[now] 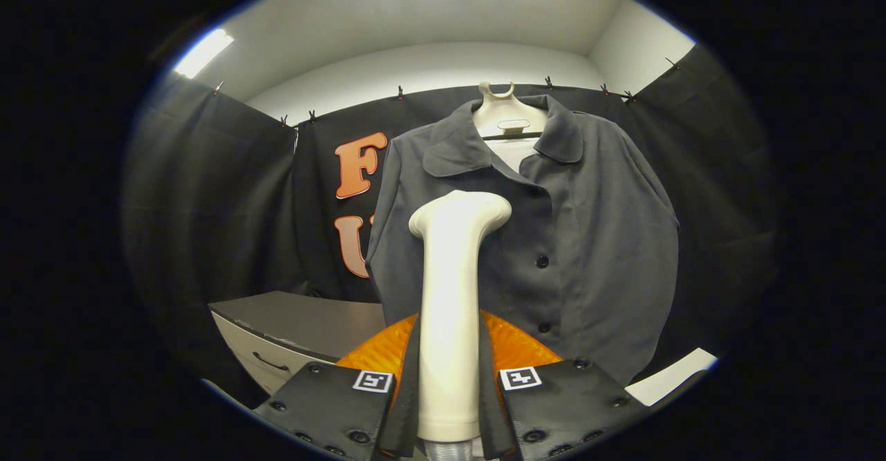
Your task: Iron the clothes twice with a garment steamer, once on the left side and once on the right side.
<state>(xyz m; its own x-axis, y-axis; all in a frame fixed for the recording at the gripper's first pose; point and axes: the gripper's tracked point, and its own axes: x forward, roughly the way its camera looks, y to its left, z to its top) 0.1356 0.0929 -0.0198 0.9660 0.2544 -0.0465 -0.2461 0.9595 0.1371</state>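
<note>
We see the gripper [448, 405] clenched on the steamer [451, 309] at centre frame, its head against the shirt [588, 239].

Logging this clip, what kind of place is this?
Likely a curtained recording booth: black cloth walls, a dark grey button-up shirt on a hanger, the claw shut on a cream plastic garment steamer.

Tool [448, 405] clamped on upright steamer [451, 295] against hanging grey jacket [588, 239].

- Gripper view: fisheye camera rides on the gripper [448, 405], facing forward and slightly upward.
- Close range to the grey buttoned shirt [588, 239] at frame centre.
</note>
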